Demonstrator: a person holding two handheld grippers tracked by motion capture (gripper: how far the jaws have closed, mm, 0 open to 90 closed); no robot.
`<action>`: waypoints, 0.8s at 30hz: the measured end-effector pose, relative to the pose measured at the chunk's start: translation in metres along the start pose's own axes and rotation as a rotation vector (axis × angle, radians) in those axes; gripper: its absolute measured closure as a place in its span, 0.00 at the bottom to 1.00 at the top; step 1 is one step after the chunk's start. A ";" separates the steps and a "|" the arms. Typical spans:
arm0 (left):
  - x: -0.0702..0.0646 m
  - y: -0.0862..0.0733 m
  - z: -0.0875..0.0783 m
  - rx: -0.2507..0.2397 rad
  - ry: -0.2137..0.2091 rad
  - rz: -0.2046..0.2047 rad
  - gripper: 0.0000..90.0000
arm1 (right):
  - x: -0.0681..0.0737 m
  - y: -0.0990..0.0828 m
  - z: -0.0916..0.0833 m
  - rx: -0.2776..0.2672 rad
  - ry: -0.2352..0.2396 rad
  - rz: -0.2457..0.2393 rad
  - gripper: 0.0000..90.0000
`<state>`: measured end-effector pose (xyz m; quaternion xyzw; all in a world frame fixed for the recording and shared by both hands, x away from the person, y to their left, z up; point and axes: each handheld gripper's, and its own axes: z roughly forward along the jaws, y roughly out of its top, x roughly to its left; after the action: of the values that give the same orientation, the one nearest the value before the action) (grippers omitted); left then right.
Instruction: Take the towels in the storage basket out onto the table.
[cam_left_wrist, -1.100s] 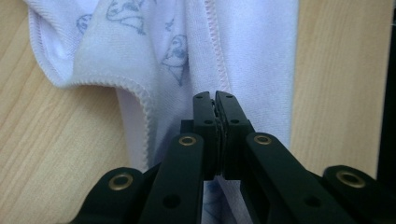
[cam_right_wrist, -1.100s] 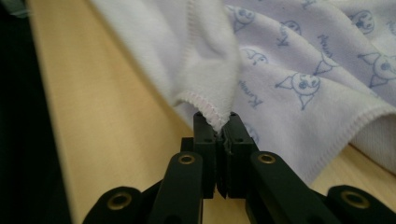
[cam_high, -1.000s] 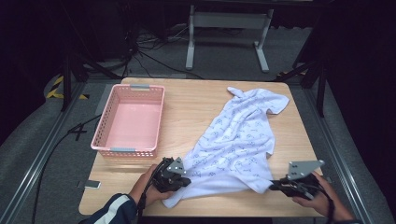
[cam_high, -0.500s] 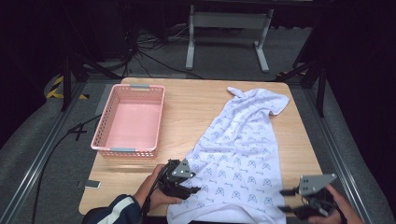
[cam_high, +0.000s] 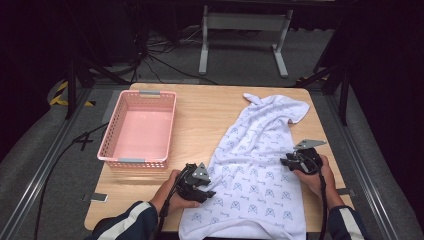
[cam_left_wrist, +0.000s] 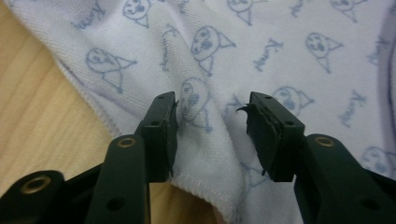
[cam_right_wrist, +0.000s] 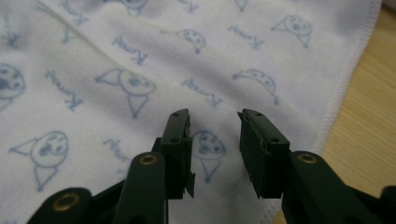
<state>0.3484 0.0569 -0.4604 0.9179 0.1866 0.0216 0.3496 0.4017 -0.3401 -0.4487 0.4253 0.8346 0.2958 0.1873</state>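
Cloth (cam_high: 260, 165) lies spread on the desk (cam_high: 200, 115), soft, light and floppy. My left tool (cam_left_wrist: 212, 126) and right tool (cam_right_wrist: 215, 140), just closing, straddle slack fabric ungripped; hemmed edges offer the surest hold.

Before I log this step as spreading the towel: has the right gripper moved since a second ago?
Yes. The right gripper has moved from the table's near right corner up along the towel's right edge, toward the far side; its jaws are open.

White blue-printed towel (cam_high: 260, 170); pink basket (cam_high: 137, 130)
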 end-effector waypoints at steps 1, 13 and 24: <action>-0.001 -0.001 -0.001 0.007 0.000 -0.002 0.60 | -0.003 -0.001 -0.001 0.007 0.005 0.019 0.70; -0.034 -0.016 -0.012 0.013 -0.041 -0.010 0.47 | -0.008 -0.045 -0.060 0.233 0.059 0.045 0.68; -0.008 -0.024 -0.024 -0.053 0.058 -0.145 0.45 | 0.026 0.024 -0.038 -0.005 0.051 -0.081 0.69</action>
<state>0.3292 0.0863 -0.4573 0.8914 0.2618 0.0276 0.3689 0.3802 -0.3206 -0.4064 0.3830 0.8548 0.3010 0.1789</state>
